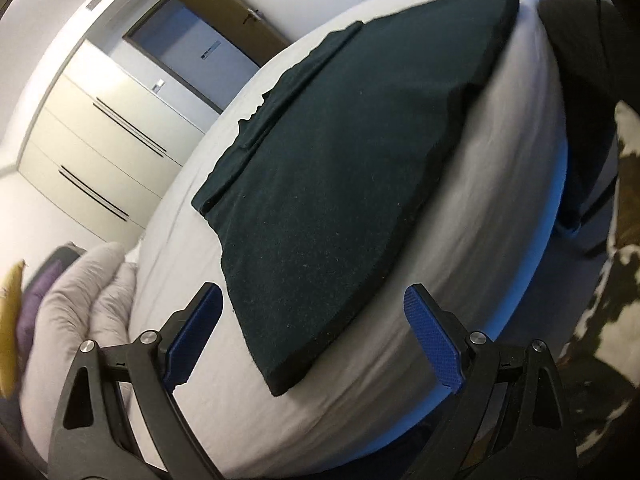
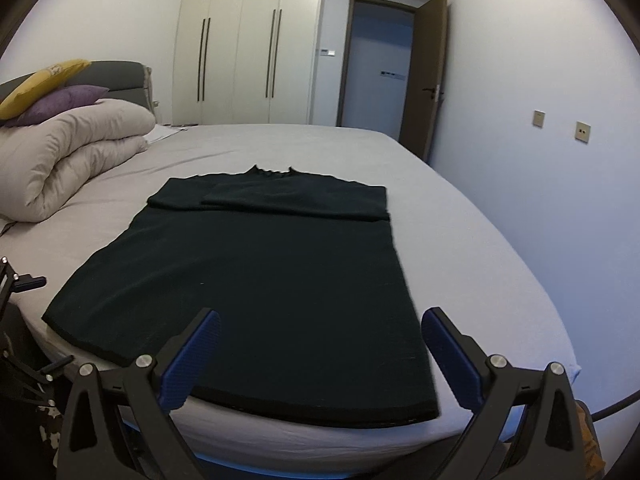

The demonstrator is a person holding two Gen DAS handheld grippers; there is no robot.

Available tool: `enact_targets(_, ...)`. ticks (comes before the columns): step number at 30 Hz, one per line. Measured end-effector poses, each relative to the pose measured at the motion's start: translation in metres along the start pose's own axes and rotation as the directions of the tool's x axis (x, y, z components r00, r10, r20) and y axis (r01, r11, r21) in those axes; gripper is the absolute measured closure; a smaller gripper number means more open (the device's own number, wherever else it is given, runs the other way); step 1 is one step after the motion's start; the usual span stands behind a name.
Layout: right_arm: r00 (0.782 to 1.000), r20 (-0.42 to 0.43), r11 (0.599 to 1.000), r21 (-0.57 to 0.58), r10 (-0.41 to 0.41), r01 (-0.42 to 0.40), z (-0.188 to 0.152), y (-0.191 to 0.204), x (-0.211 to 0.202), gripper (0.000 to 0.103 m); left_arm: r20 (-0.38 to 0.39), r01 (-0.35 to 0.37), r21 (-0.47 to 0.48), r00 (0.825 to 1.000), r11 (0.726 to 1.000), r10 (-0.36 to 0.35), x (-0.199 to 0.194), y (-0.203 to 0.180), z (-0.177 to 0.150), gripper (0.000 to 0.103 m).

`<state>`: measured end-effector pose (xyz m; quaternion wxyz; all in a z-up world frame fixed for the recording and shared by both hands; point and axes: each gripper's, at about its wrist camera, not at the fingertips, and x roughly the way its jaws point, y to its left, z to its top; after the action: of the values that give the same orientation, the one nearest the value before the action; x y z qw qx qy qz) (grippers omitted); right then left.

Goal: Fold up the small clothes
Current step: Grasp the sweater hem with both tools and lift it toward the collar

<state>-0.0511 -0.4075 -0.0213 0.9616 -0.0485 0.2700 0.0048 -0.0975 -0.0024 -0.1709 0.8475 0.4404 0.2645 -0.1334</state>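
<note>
A dark green sweater (image 2: pixel 256 280) lies flat on the bed's grey sheet (image 2: pixel 460 240), hem toward the near edge, sleeves folded across the chest near the collar. It also shows in the left wrist view (image 1: pixel 340 184). My right gripper (image 2: pixel 320 344) is open and empty, just above the hem's right part. My left gripper (image 1: pixel 314 320) is open and empty, hovering over the hem's left corner, not touching it.
A rolled grey duvet (image 2: pixel 68 160) with purple and yellow pillows (image 2: pixel 60 88) lies at the bed's left head end. Wardrobes (image 2: pixel 240 48) and an open door (image 2: pixel 380 64) stand behind. A wall runs close along the bed's right side. A cowhide-patterned rug (image 1: pixel 616 260) covers the floor.
</note>
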Motion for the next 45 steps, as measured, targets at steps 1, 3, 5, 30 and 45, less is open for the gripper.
enact_targets(1, 1.0, -0.002, 1.0, -0.004, 0.003, -0.003, 0.0, 0.004, 0.003, 0.001, -0.004, -0.013, 0.016, 1.0, 1.0, 0.013, 0.001, -0.003, -0.001, 0.01)
enact_targets(3, 1.0, -0.005, 1.0, -0.016, 0.008, -0.008, -0.001, 0.008, 0.004, 0.001, -0.007, -0.033, 0.04, 0.999, 0.999, 0.033, 0.006, -0.005, -0.001, 0.01)
enact_targets(5, 1.0, -0.008, 1.0, -0.025, 0.006, -0.006, -0.002, 0.01, 0.005, 0.001, -0.001, -0.044, 0.057, 0.999, 0.997, 0.044, 0.006, -0.006, -0.004, 0.01)
enact_targets(30, 0.986, -0.05, 0.775, -0.625, -0.16, 0.094, -0.068, 0.054, 0.013, 0.027, 0.092, -0.149, -0.118, 0.983, 0.982, 0.16, -0.012, 0.062, 0.009, 0.099)
enact_targets(45, 0.961, -0.08, 0.644, -0.757, -0.263, 0.113, -0.092, 0.054, 0.04, 0.038, 0.105, -0.115, -0.224, 0.984, 0.968, 0.141, -0.022, 0.09, 0.033, 0.099)
